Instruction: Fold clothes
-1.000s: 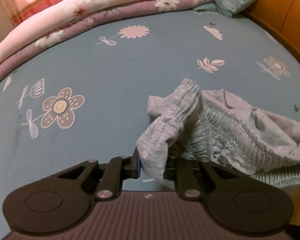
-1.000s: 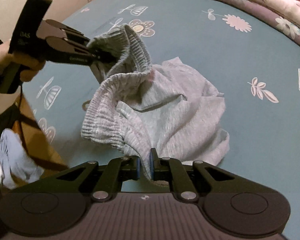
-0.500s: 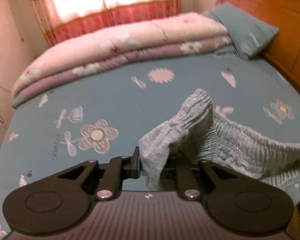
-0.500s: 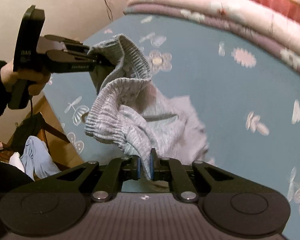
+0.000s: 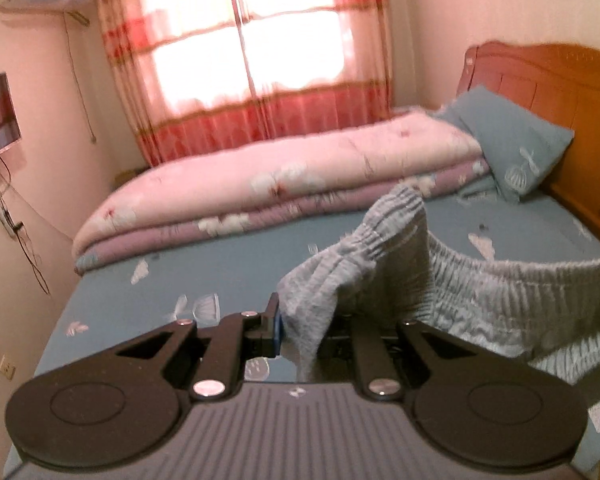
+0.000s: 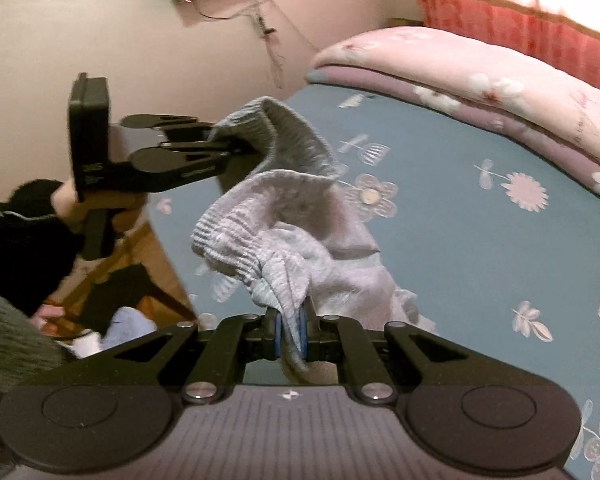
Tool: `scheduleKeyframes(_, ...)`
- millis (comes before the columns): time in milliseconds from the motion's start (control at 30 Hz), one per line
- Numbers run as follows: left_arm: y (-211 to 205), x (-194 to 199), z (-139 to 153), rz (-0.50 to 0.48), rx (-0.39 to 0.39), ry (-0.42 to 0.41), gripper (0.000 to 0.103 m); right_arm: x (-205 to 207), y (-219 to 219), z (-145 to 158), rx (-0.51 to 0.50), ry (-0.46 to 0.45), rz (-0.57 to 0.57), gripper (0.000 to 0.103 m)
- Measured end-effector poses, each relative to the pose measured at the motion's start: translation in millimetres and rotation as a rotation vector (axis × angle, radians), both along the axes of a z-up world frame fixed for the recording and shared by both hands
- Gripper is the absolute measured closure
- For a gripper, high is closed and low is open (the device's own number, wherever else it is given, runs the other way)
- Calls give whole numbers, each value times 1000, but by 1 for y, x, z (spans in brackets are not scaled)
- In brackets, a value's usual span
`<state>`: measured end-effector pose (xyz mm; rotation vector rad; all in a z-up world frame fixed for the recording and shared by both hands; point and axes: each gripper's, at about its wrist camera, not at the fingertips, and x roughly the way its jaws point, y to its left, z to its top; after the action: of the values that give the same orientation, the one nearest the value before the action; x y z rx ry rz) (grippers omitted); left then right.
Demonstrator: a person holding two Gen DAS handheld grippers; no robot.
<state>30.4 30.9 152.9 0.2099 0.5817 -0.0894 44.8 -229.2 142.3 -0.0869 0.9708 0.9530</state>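
A grey garment with a ribbed elastic waistband (image 5: 480,280) (image 6: 292,232) hangs in the air over the blue flowered bed sheet (image 6: 480,248). My left gripper (image 5: 304,332) is shut on one part of the waistband, which drapes over its right finger and hides it. My right gripper (image 6: 290,330) is shut on another part of the band, pinched between its blue pads. In the right wrist view the left gripper (image 6: 240,148) shows at upper left, held by a hand in a black sleeve, with the band bunched at its tips. The cloth sags between the two grips.
A folded pink and purple quilt (image 5: 300,188) lies along the far side of the bed, with a blue pillow (image 5: 512,148) against the wooden headboard (image 5: 572,120). Red checked curtains (image 5: 236,60) cover the window. Past the bed's edge are a wooden frame and more clothes (image 6: 124,320).
Both grippers have risen with the waistband still held, lifting the garment off the sheet. The views now tilt up to show the window, walls and headboard.
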Motion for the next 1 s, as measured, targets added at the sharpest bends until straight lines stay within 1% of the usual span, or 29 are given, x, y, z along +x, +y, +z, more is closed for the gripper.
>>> scheduleKeyframes(233, 9, 2, 26, -32, 35, -94, 91, 3, 3, 39, 107, 31, 23, 92)
scheduleKeyframes(367, 22, 11, 47, -29, 1, -143, 91, 5, 4, 59, 171, 58, 9, 93)
scheduleKeyframes(433, 26, 15, 62, -44, 8, -176, 91, 3, 6, 76, 191, 39, 12, 93)
scheduleKeyframes(533, 25, 21, 84, -92, 58, -242, 91, 2, 9, 102, 198, 9, 7, 93)
scheduleKeyframes(600, 22, 24, 97, -124, 87, -287, 91, 0, 12, 124, 204, 1, -1, 99)
scheduleKeyframes(633, 21, 27, 101, -138, 96, -300, 91, -3, 12, 136, 222, -11, 1, 99)
scheduleKeyframes(667, 19, 30, 102, -155, 100, -302, 91, -6, 12, 147, 231, -35, 5, 100)
scheduleKeyframes(700, 17, 35, 102, -173, 98, -296, 91, -11, 14, 157, 207, -84, -1, 100)
scheduleKeyframes(733, 14, 38, 99, -190, 98, -289, 91, -15, 17, 164, 159, -155, -18, 99)
scheduleKeyframes(767, 10, 41, 92, -205, 102, -277, 91, -17, 19, 165, 112, -214, -38, 99)
scheduleKeyframes(800, 4, 43, 82, -220, 110, -265, 91, -15, 21, 160, 71, -236, -60, 99)
scheduleKeyframes(833, -1, 46, 73, -235, 118, -252, 91, -9, 22, 150, 33, -225, -84, 98)
scheduleKeyframes(933, -13, 50, 52, -273, 112, -198, 93, 11, 25, 94, -89, -173, -115, 95)
scheduleKeyframes(967, -16, 50, 47, -286, 112, -182, 94, 17, 26, 70, -136, -155, -121, 92)
scheduleKeyframes(1000, -19, 50, 45, -300, 114, -173, 94, 23, 27, 43, -183, -124, -131, 92)
